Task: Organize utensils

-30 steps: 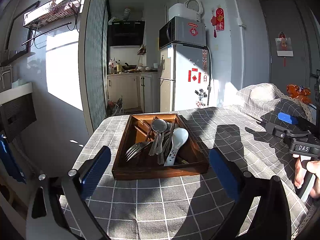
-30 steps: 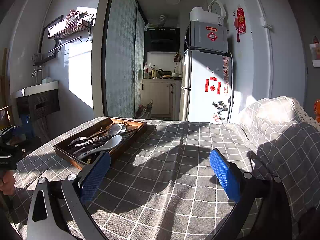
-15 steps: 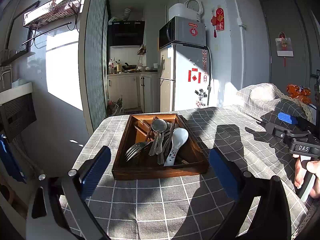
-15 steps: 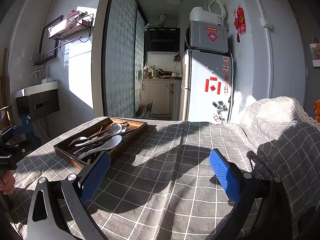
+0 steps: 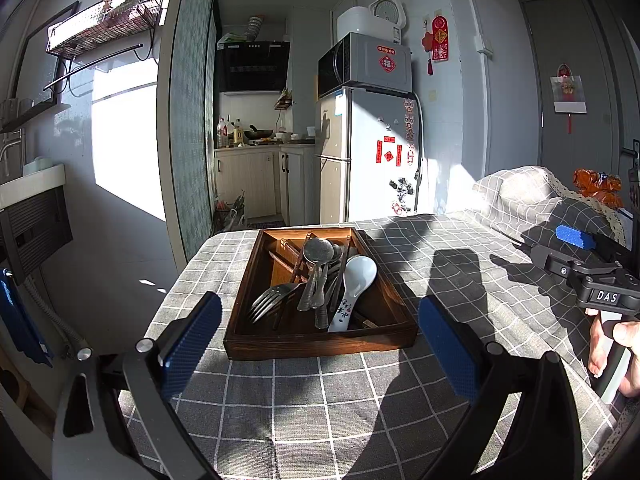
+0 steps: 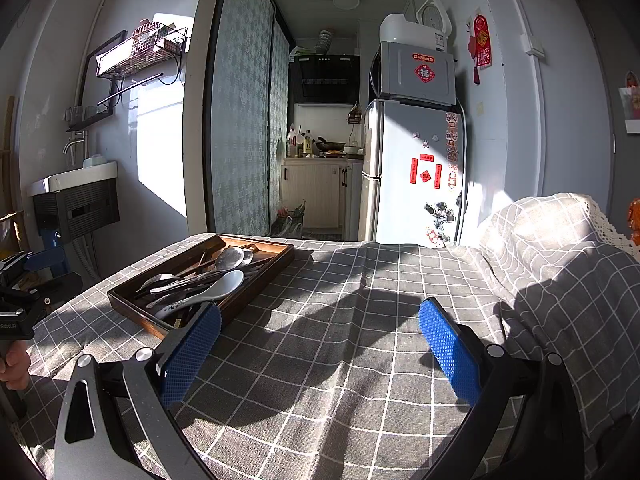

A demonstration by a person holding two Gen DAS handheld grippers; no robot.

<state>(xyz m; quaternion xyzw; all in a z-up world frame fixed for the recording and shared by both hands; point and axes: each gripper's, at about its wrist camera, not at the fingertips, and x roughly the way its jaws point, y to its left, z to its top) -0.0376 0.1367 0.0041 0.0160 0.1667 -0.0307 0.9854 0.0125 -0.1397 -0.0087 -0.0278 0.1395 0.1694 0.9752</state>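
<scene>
Wooden and dark brown, the tray [image 5: 320, 344] sits on a table covered by a grey checked cloth [image 5: 320, 392], straight ahead of the left gripper [image 5: 320, 348] in the left wrist view. That gripper hangs just short of the tray's near wall, its blue pads [image 5: 192, 344] spread wide apart with nothing between them. Inside the tray lies a loose heap of utensils: a white ceramic spoon [image 5: 356, 284] on the right side, a metal spoon [image 5: 318, 256] with its bowl toward the far end, a fork [image 5: 272, 300] with tines pointing to the near left, and some brown chopsticks [image 5: 292, 252] beneath. Off to the right, a hand [image 5: 616, 344] holds the right gripper [image 5: 576, 240] above the cloth, well apart from the tray.

From the right wrist view, the right gripper [image 6: 320, 356] also stands open, blue pads [image 6: 448, 356] far apart over bare cloth [image 6: 340, 340]. The tray [image 6: 256, 292] lies ahead and to the left, near the left pad, with the white spoon [image 6: 216, 288] and the metal spoon [image 6: 228, 258] showing on top of the pile. At the far left edge a hand [image 6: 14, 364] grips the handle of the left gripper [image 6: 24, 276]. A fridge [image 6: 412, 176] stands beyond the table.
</scene>
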